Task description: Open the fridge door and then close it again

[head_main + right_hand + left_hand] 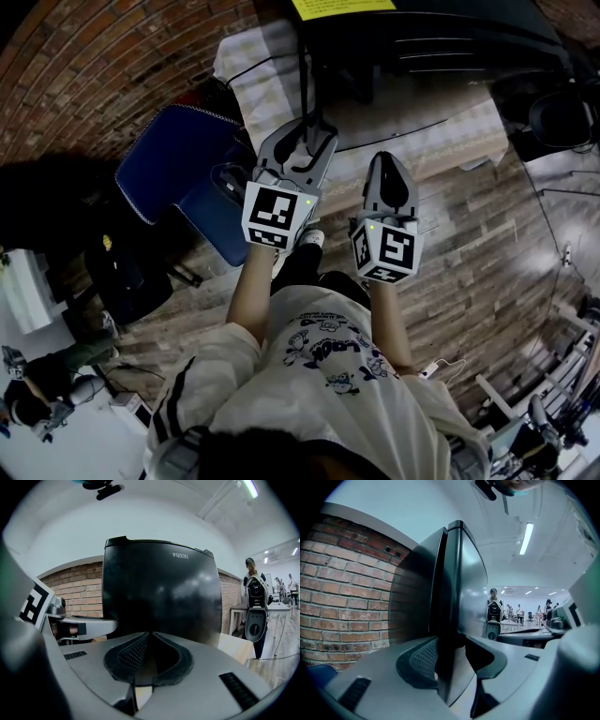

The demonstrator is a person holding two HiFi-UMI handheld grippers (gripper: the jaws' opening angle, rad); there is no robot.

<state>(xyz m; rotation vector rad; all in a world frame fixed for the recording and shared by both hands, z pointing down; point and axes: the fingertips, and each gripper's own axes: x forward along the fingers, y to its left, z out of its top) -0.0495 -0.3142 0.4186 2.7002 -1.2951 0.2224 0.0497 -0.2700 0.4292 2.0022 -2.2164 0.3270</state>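
Observation:
A black fridge [422, 37] stands right in front of me; in the head view I see it from above. In the left gripper view its glossy door [468, 583] and darker side wall meet at a seam. My left gripper [450, 641] straddles that door edge, one pad on each side and pressing on it. In the head view the left gripper [302, 131] stands wide around the thin edge. My right gripper [387, 161] hangs beside it, a little short of the fridge front [159, 592]. The right gripper [150, 634] is shut with nothing between its pads.
A blue chair [178, 178] stands at my left against the brick wall [94, 66]. A pale cloth-covered surface [253, 66] lies beside the fridge. The floor [487, 244] is wooden. Far off at the right are people [493, 595], tables and a dark machine [255, 606].

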